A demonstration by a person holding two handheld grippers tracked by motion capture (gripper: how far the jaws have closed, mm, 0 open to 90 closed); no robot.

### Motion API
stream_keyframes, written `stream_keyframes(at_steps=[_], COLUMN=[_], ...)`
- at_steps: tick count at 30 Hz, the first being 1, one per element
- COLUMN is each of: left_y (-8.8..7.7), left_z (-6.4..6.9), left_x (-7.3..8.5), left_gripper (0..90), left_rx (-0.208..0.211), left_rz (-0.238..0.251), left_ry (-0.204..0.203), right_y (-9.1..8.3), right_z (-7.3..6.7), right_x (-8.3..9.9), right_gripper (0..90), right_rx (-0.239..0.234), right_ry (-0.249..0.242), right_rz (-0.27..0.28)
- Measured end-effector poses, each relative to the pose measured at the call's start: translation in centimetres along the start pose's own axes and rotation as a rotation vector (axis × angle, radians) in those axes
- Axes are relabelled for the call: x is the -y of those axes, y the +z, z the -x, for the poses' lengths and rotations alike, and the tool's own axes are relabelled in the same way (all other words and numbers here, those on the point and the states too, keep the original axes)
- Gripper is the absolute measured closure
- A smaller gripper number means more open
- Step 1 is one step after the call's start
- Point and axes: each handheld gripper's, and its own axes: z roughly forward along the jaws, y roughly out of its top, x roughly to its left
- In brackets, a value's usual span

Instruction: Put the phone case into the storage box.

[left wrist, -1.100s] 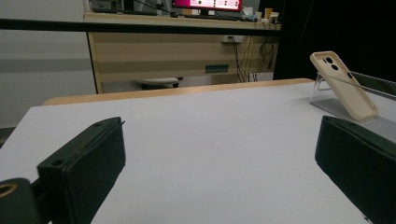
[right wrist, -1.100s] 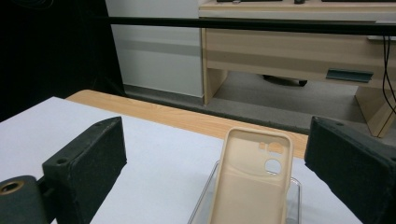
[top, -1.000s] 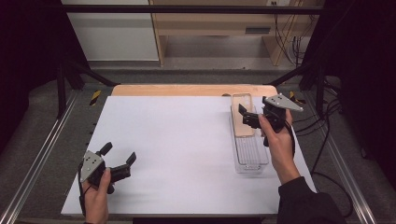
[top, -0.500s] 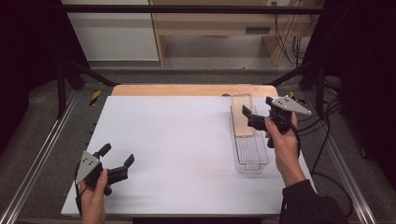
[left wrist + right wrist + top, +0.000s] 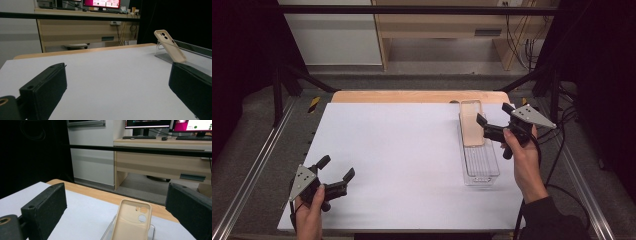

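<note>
A beige phone case (image 5: pixel 471 122) leans tilted on the far end of a clear plastic tray (image 5: pixel 482 165) at the table's right side. My right gripper (image 5: pixel 493 114) hovers open just right of the case, touching nothing. From the right gripper view (image 5: pixel 117 205), the case (image 5: pixel 131 222) stands between and beyond the jaws, camera cut-outs at the top. My left gripper (image 5: pixel 337 167) is open and empty near the front left corner. In the left gripper view (image 5: pixel 117 87), the case (image 5: pixel 170 46) and tray (image 5: pixel 200 60) lie far off to the right.
A white sheet (image 5: pixel 402 150) covers the wooden table, whose far edge (image 5: pixel 412 96) shows bare. Metal rails (image 5: pixel 257 165) run along both sides, and cables (image 5: pixel 557 165) trail at the right. A black bar (image 5: pixel 422 9) crosses the back, with desks and monitors (image 5: pixel 147 123) beyond.
My right gripper has drifted to the right, off the case and toward the tray's right side. The left gripper has sunk slightly toward the near edge. Both stay open.
</note>
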Motion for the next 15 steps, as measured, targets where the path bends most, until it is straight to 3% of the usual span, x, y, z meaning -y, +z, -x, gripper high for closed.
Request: stream_keyframes(at_steps=[15], left_y=[-0.1], left_z=[0.0], left_x=[0.1], left_gripper=[1.2], left_rx=[0.018], left_rz=[0.001], left_ry=[0.014], right_y=[-2.7], right_z=[1.5], right_x=[0.9], right_gripper=[3.9], right_rx=[0.004], right_ry=[-0.01], right_rz=[0.02])
